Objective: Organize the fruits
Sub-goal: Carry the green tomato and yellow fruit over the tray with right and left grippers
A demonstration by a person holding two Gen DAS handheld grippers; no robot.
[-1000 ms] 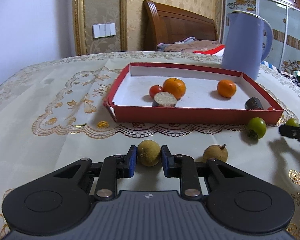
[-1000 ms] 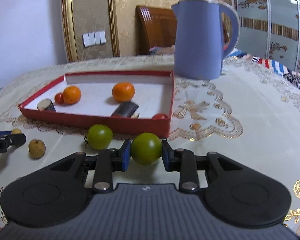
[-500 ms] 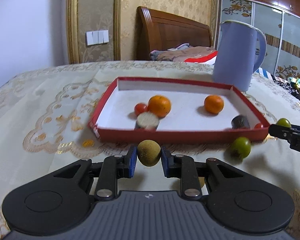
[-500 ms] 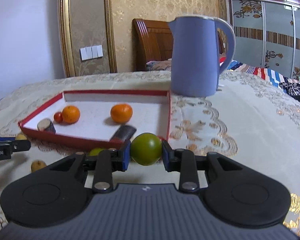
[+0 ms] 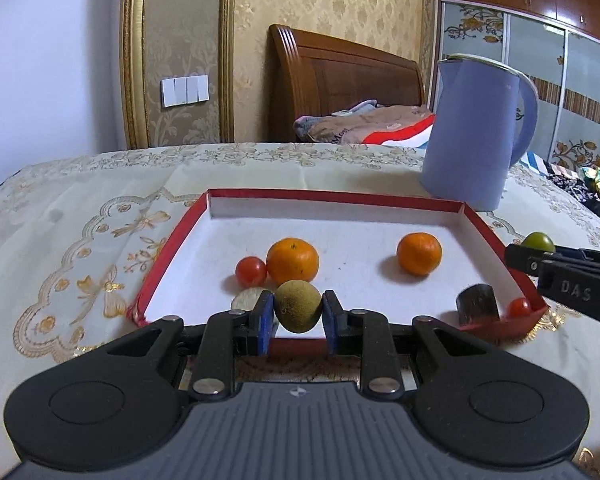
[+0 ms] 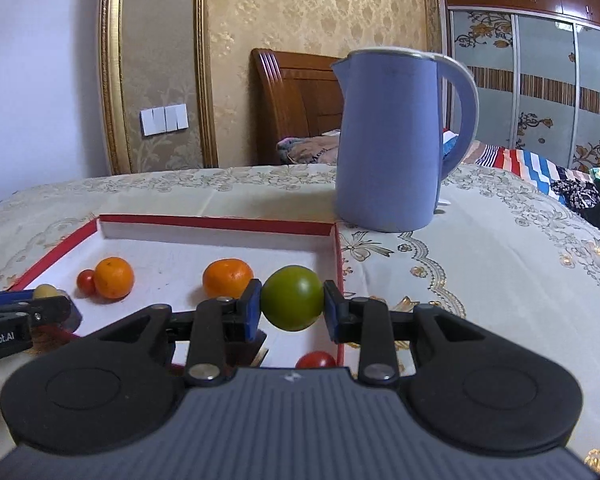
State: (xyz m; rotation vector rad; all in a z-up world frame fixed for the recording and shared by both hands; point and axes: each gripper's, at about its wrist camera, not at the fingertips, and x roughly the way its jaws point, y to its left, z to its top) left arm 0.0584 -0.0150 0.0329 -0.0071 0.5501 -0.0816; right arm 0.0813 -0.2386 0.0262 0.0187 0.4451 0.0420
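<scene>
A pale blue kettle (image 6: pixel 388 140) is standing upright on the cream, gold-embroidered tablecloth (image 6: pixel 500 248), toward the far right, its handle facing right. Beyond the table a wooden headboard (image 5: pixel 340 80) is rising against gold-patterned wallpaper (image 5: pixel 320 0), with rumpled bedding (image 5: pixel 364 124) lying in front of it. A white switch panel (image 5: pixel 185 90) is sitting on the wall to the far left, between gilded frame strips. A wardrobe with floral glass doors (image 6: pixel 540 88) is filling the far right, striped fabric (image 6: pixel 528 166) lying below it.

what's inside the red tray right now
In the red tray: two oranges, two cherry tomatoes, a dark cut piece. The left gripper partly hides another pale cut piece.
</scene>
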